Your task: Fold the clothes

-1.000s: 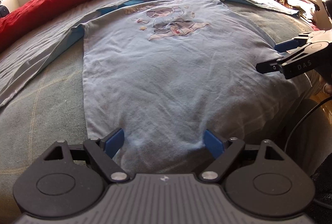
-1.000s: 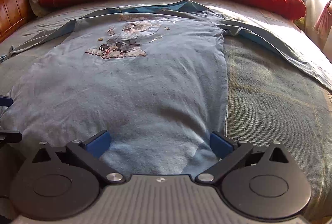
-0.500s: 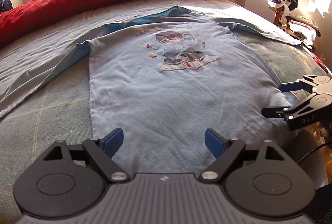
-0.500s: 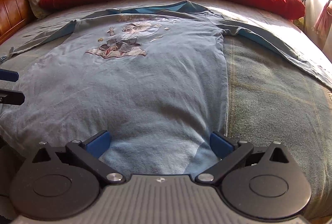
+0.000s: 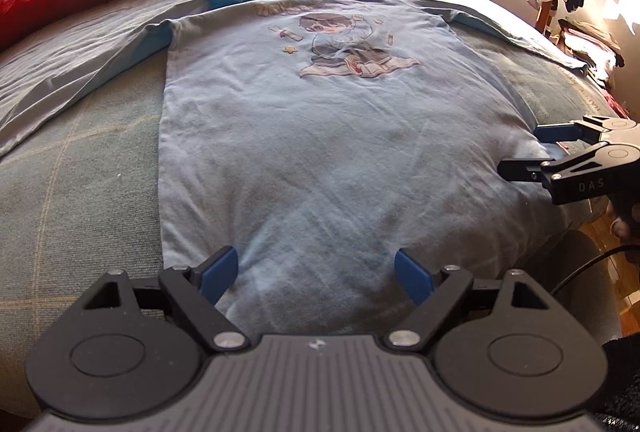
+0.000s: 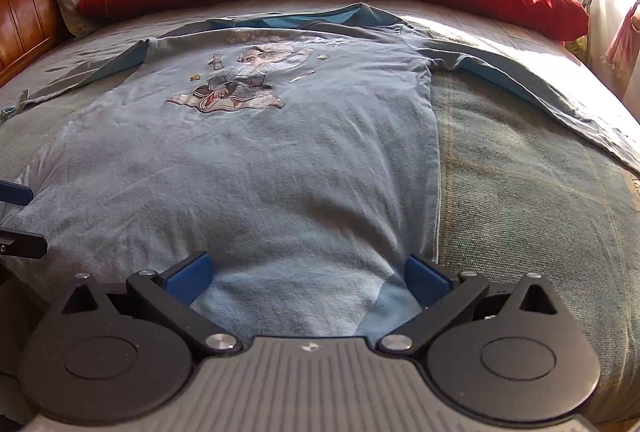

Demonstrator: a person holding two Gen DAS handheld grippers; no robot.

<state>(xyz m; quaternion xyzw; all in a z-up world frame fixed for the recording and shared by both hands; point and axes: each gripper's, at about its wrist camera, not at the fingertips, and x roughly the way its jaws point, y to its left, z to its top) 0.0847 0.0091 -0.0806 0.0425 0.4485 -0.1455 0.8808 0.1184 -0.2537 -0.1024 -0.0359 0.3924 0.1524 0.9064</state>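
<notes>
Sunlit bed (image 5: 80,192) carries the shirt (image 5: 320,136), spread flat, print up, sleeves out to both sides. Over the last second the left gripper (image 5: 316,272) has drawn back and squared up at the hem, jaws wide and empty, while the right gripper (image 6: 308,272), equally spread and empty, sits lower at the hem's other corner. Both now look placed to pinch the hem for a fold.

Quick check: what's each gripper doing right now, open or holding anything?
Left gripper: open, holding nothing, fingers either side of the shirt hem.
Right gripper: open, holding nothing, at the shirt's hem near its corner.
</notes>
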